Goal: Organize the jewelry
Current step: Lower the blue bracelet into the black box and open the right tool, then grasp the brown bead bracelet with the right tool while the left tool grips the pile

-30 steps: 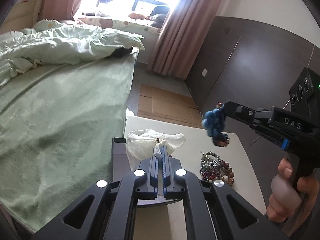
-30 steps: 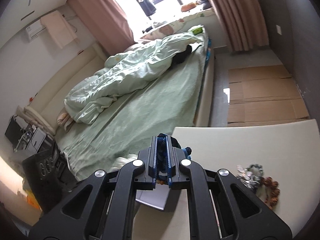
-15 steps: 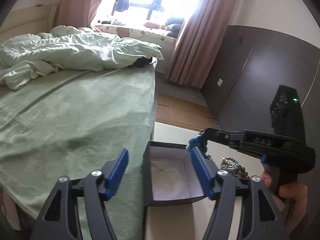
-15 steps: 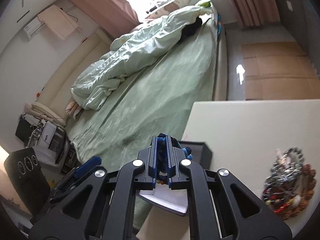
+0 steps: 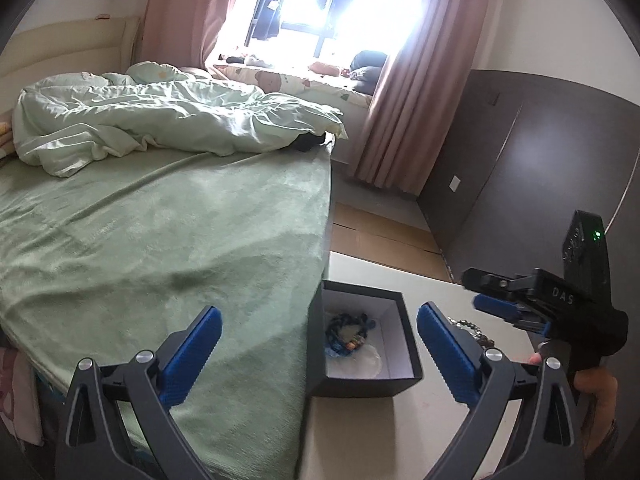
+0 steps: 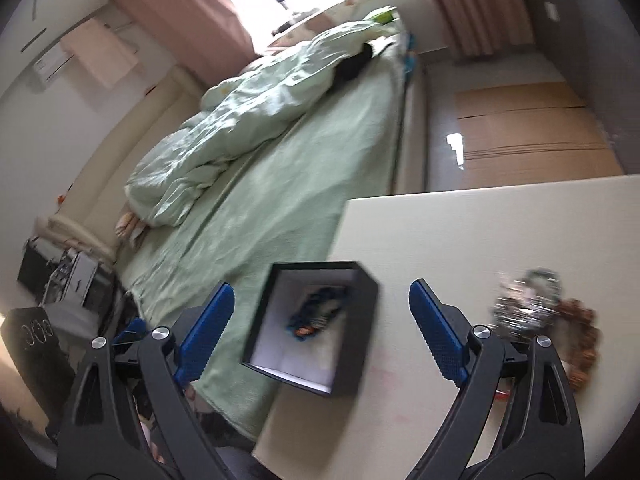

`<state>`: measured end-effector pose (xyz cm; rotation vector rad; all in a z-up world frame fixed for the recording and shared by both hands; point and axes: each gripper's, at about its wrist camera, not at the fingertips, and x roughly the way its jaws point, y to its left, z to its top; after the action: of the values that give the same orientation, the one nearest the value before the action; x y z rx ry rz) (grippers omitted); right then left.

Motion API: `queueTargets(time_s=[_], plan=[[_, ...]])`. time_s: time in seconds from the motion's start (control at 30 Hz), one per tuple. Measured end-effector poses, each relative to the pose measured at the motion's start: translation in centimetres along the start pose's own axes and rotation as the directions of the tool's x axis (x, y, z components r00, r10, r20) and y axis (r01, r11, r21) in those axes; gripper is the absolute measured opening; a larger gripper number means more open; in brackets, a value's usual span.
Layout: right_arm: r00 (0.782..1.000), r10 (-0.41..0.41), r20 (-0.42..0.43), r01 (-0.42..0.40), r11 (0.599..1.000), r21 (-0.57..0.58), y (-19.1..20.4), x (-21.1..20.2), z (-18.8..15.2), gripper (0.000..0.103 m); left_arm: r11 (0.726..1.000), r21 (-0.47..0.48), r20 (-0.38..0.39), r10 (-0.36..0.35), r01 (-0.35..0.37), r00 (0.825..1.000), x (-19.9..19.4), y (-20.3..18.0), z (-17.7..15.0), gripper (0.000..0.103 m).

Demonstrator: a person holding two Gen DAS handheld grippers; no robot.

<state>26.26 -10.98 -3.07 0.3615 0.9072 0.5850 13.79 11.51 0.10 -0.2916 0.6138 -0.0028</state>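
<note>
Now both hand-held grippers, left [image 5: 316, 344] and right [image 6: 320, 326], stood apart and empty, the blue bracelet [image 5: 346, 330] in the box [image 5: 362, 384] at lower centre. Next, the right should reach lower right for the jewelry pile [image 6: 540, 312], pinching one piece

My left wrist camera looks forward and down, close over the open black box [image 5: 362, 376] at the table [image 5: 360, 432] edge. My right wrist camera looks steeply down on the same box [image 6: 308, 376]. Both share the green bed [image 5: 160, 240].
</note>
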Motion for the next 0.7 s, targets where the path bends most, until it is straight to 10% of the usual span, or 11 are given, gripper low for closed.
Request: queueTargets(time_s=[0.7], plan=[[0.977, -0.205, 0.058, 0.191, 0.964, 0.183, -10.9, -9.9, -3.4, 0.075, 0.974, 0.131, -0.067, -0.175, 0.182, 0.982, 0.8, -11.6, -1.7, 0.089]])
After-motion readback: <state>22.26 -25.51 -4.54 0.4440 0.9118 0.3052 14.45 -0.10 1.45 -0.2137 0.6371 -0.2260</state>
